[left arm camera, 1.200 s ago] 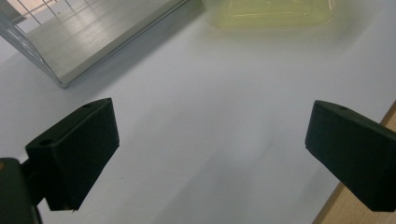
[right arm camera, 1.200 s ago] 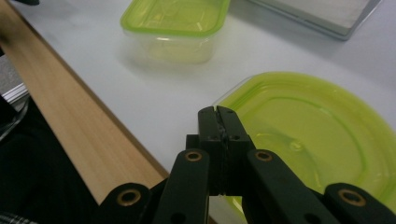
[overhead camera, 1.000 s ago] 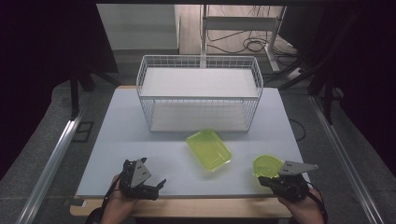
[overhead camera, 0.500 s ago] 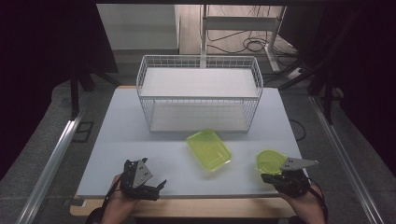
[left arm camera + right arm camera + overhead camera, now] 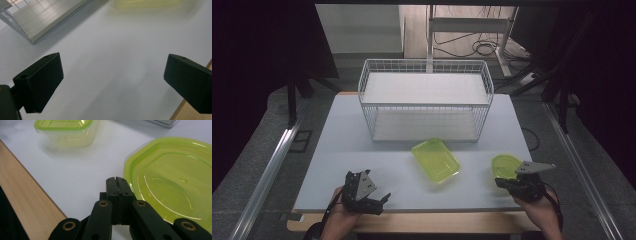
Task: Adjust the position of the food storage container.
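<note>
A lime-green octagonal lid [image 5: 503, 164] [image 5: 172, 182] lies flat near the table's front right. My right gripper [image 5: 498, 183] [image 5: 116, 180] is shut with nothing between its jaws. Its tips sit low at the lid's near rim; whether they touch it I cannot tell. A clear rectangular container [image 5: 435, 159] [image 5: 65, 131] with a green lid rests at the front middle, its edge also at the top of the left gripper view [image 5: 147, 3]. My left gripper [image 5: 379, 203] [image 5: 113, 75] stays at the front left, jaws wide open over bare table.
A white wire basket [image 5: 424, 106] [image 5: 35, 22] stands at the back middle of the white table [image 5: 342, 145]. The wooden front edge [image 5: 22, 202] runs close beside my right gripper. Metal rails flank the table on the floor.
My right gripper has slid a little away from the front edge, and the green lid lies slightly farther in with it. The left gripper has kept still.
</note>
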A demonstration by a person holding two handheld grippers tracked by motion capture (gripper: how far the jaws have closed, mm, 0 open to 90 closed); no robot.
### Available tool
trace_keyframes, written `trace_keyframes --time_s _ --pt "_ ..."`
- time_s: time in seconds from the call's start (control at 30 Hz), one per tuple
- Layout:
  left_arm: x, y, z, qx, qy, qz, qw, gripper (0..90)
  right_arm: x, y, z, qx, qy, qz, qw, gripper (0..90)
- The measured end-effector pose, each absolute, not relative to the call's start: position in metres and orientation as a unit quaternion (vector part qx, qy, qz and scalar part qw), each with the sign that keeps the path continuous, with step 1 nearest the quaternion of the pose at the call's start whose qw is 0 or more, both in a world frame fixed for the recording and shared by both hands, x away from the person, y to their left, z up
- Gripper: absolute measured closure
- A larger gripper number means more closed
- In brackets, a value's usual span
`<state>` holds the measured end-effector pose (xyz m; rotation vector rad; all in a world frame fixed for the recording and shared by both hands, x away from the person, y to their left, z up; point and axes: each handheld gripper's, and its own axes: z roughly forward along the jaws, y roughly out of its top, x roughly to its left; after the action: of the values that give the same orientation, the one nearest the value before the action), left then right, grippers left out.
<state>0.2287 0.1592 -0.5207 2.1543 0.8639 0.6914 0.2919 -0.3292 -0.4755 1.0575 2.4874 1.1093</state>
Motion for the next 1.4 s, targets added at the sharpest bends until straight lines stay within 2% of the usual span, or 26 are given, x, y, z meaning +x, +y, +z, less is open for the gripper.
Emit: trace_keyframes --time_s 0.57,0.73,0.83,0.87,0.9,0.93,0.97,1.0,1.03,1.07,1.1,1.13,1.23,1.27,1.33,1.4 --pt "0.231 0.158 -0.522 0.834 0.346 0.254 0.348 2.9 0.308 -0.351 -0.475 0.386 0.833 0.375 0.125 88.7" --pt "0.237 0.158 -0.519 0.826 0.393 0.214 0.343 3.5 0.303 -0.343 -0.474 0.377 0.839 0.373 0.125 88.2" --pt "0.245 0.161 -0.516 0.82 0.4 0.184 0.366 6.8 0.302 -0.337 -0.475 0.373 0.839 0.376 0.123 88.4" --pt "0.248 0.162 -0.515 0.82 0.397 0.181 0.37 9.0 0.301 -0.333 -0.475 0.373 0.839 0.376 0.123 88.6" --pt "0.25 0.163 -0.514 0.819 0.395 0.183 0.374 18.0 0.301 -0.328 -0.475 0.372 0.841 0.375 0.121 88.8" --pt "0.253 0.163 -0.512 0.818 0.393 0.185 0.377 18.0 0.301 -0.328 -0.475 0.372 0.841 0.375 0.121 88.8" --pt "0.259 0.165 -0.511 0.818 0.388 0.181 0.384 25.4 0.301 -0.325 -0.476 0.37 0.841 0.377 0.118 88.8" --pt "0.264 0.165 -0.51 0.817 0.387 0.179 0.388 39.6 0.301 -0.317 -0.477 0.363 0.845 0.376 0.115 88.7" --pt "0.268 0.165 -0.509 0.818 0.384 0.177 0.39 46.8 0.301 -0.315 -0.478 0.36 0.847 0.375 0.114 88.7" --pt "0.275 0.165 -0.509 0.82 0.38 0.177 0.389 46.8 0.301 -0.315 -0.478 0.36 0.847 0.375 0.114 88.7" --pt "0.284 0.164 -0.508 0.824 0.376 0.179 0.385 60.2 0.301 -0.306 -0.48 0.353 0.851 0.371 0.113 88.1" --pt "0.29 0.163 -0.508 0.826 0.373 0.18 0.382 60.2 0.301 -0.306 -0.48 0.353 0.851 0.371 0.113 88.1" --pt "0.317 0.158 -0.506 0.828 0.367 0.179 0.384 78.9 0.301 -0.295 -0.482 0.351 0.851 0.374 0.114 88.0" --pt "0.322 0.157 -0.506 0.828 0.366 0.178 0.387 82.0 0.301 -0.292 -0.482 0.351 0.85 0.376 0.113 88.1" --pt "0.338 0.151 -0.504 0.824 0.364 0.181 0.395 87.0 0.301 -0.286 -0.483 0.348 0.851 0.377 0.113 88.1" --pt "0.35 0.146 -0.502 0.822 0.362 0.177 0.403 88.3 0.301 -0.28 -0.483 0.345 0.852 0.379 0.108 88.1"
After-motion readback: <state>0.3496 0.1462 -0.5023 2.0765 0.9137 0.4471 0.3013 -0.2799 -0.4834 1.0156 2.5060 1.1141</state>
